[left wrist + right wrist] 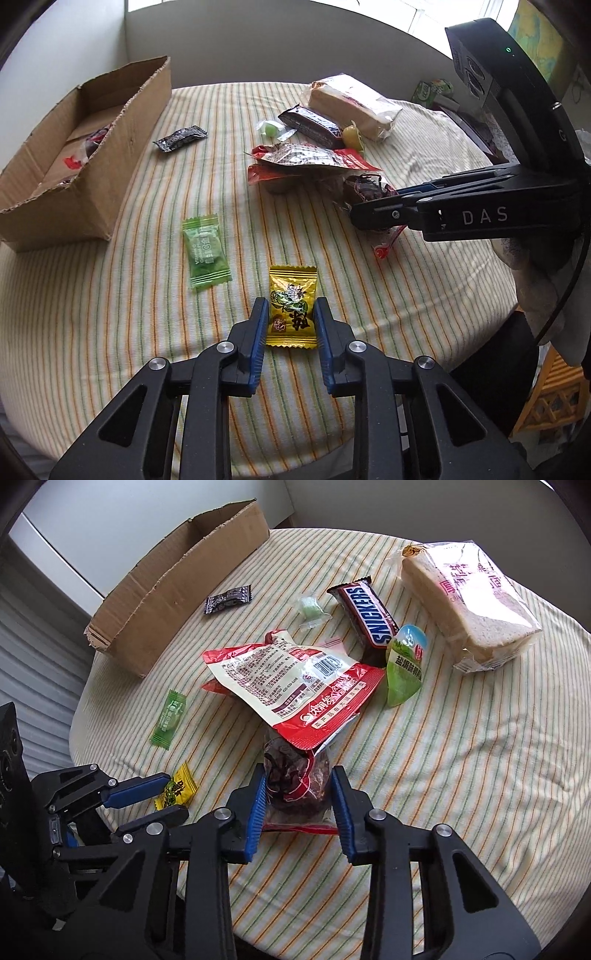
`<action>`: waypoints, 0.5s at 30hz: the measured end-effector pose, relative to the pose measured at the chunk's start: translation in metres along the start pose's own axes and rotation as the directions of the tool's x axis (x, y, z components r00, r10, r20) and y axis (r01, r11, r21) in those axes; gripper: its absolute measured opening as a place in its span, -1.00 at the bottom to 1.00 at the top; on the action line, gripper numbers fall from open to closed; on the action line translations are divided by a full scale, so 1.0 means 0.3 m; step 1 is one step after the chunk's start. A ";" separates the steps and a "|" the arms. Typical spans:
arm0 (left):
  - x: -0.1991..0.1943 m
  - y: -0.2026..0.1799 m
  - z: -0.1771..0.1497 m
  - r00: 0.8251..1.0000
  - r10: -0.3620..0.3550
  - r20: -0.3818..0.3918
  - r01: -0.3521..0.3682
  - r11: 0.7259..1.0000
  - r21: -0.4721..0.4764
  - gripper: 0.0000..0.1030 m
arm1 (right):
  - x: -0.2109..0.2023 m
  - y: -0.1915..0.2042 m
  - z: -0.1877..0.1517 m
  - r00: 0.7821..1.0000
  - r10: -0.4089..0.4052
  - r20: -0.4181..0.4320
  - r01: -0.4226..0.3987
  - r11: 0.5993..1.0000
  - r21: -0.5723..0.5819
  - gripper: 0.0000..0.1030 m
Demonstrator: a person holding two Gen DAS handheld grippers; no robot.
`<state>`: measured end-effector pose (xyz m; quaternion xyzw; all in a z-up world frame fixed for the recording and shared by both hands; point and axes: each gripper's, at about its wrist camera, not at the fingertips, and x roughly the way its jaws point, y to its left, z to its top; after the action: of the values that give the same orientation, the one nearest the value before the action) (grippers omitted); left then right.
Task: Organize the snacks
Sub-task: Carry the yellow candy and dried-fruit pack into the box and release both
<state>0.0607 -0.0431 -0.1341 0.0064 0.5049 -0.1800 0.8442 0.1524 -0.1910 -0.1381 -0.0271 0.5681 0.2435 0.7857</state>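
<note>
A yellow candy packet (292, 307) lies flat on the striped tablecloth. My left gripper (291, 314) is open with its blue pads on either side of the packet's lower half; it also shows in the right wrist view (168, 800). My right gripper (298, 788) is open around a clear packet of dark red snack (295, 782), which also shows in the left wrist view (364, 186). A cardboard box (85, 147) stands at the left with a few snacks inside.
On the cloth lie a green candy packet (206, 251), a small black packet (180, 137), a red-and-white pouch (291, 679), a Snickers bar (369, 616), a small green candy (310, 607), a green pouch (404, 664) and bagged bread (469, 602). The table edge runs near the front.
</note>
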 end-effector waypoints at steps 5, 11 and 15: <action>-0.014 0.013 -0.003 1.000 0.001 0.010 -0.001 1.000 -0.011 -0.55 | -0.013 -0.004 -0.025 1.000 0.012 -0.003 -0.012 1.000 0.012 -0.38; -0.038 0.032 -0.006 1.000 0.001 0.031 0.000 1.000 -0.025 -0.55 | -0.051 -0.001 -0.058 1.000 0.017 0.002 -0.017 1.000 0.014 -0.39; -0.065 0.045 -0.006 0.999 0.000 0.050 0.001 1.000 -0.029 -0.55 | -0.097 0.021 -0.066 0.999 0.024 0.025 -0.024 1.000 0.003 -0.39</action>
<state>0.0550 -0.0243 -0.1205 -0.0107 0.4862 -0.1728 0.8566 0.1255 -0.2021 -0.1171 -0.0161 0.5590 0.2522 0.7897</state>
